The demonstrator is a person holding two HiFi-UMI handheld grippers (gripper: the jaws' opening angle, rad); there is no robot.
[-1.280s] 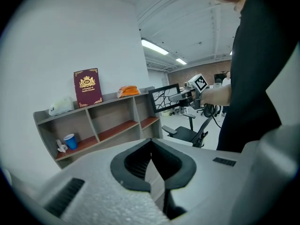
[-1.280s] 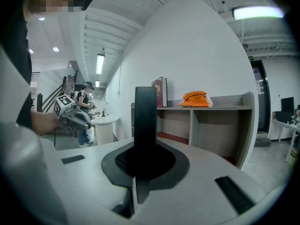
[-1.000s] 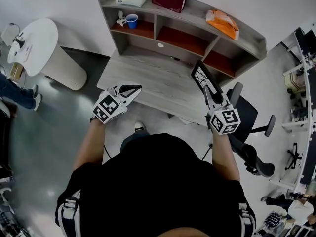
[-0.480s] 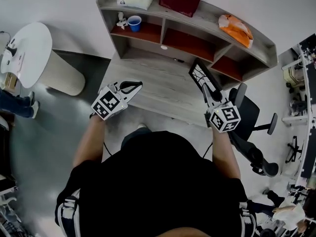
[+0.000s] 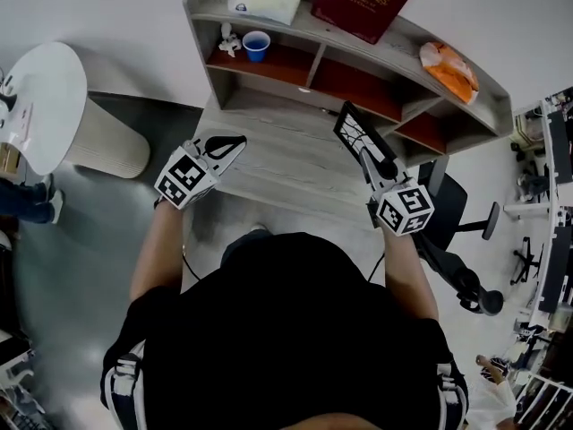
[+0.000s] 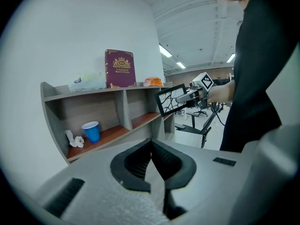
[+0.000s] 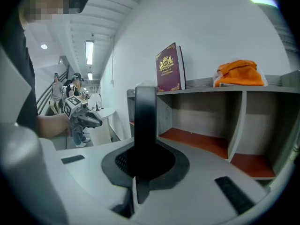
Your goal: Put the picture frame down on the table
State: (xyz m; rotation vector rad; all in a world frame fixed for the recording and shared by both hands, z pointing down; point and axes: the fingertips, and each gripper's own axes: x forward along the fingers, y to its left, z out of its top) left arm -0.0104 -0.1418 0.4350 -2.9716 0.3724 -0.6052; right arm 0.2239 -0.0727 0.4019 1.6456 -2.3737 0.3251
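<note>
Now farther forward, right hand-held gripper clamps the picture frame over the table; left hand-held gripper closed.

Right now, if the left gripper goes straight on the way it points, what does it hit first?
Probably the desk top: the shut left gripper points slightly down across it, toward the shelf unit's middle lower compartment. If it clears the desk, that compartment comes next. Depth is unclear.
</note>
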